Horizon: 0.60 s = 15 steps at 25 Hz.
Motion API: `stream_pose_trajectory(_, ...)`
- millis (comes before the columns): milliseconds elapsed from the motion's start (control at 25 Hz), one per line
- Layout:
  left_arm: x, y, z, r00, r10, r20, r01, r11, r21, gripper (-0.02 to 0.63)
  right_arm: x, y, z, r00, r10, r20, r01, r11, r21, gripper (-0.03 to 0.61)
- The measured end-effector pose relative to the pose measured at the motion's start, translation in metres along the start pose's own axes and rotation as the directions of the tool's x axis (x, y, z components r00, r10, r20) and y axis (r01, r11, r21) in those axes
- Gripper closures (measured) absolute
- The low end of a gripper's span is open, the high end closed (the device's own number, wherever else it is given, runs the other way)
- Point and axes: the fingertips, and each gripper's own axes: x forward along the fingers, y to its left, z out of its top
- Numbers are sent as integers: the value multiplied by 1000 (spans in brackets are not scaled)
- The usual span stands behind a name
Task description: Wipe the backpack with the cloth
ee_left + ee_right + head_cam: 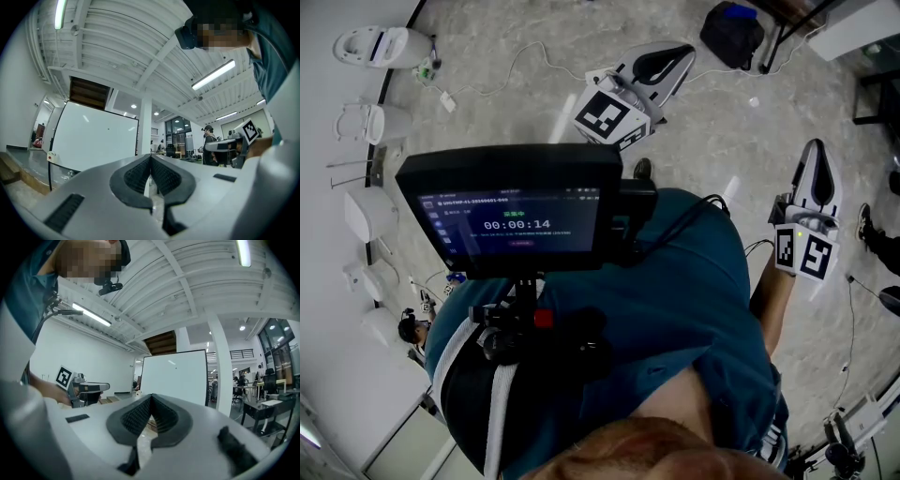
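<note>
Backpack (pixel 731 33) first: it looks like a dark, soft, slumped bag with a blue patch on top. It lies on the floor (pixel 506 103) at the far edge of the head view, just beside a black desk leg (pixel 780 39) and well apart from both my tools.

My left hand-held gripper (pixel 686 49) points roughly that way. It has a smooth white moulded shell, and its black ribbed pads (pixel 136 176) are pressed together at the tips with nothing between them. My right hand-held gripper (pixel 815 150) is off to the side with the same white shell and a square-marker cube at its base. Its pads are pressed together too, pinching nothing.

The floor is pale grey and marbled, with a thin white cable (pixel 502 70) snaking across it. On my chest sits a black screen (pixel 511 211) showing a timer, over a teal shirt (pixel 703 309).

Only the head view catches the backpack. The gripper views give the room instead: a ribbed white ceiling (pixel 117 42) with a strip light (pixel 213 75), a big whiteboard (pixel 93 136) and a square white column (pixel 145 126). Each gripper view also catches the other tool off to one side.
</note>
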Motion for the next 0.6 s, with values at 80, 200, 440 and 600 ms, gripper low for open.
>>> stream_pose_trajectory(80,0,0,0,1000,0,0,0,1000,0,612,0,0,-1,1000,-3,-4,3,1000,-1,578)
stream_pose_trajectory(200,0,0,0,1000,1,0,-1,1000,0,612,1,-1,-2,1000,-6,-5,6,1000,1,578)
stream_pose_trajectory(440,0,0,1,1000,2,4,-2,1000,0,612,1,-2,-2,1000,-6,-10,6,1000,-1,578)
stream_pose_trajectory(600,0,1,1,1000,2,3,-2,1000,1,612,1,-2,-3,1000,-7,-12,7,1000,-1,578)
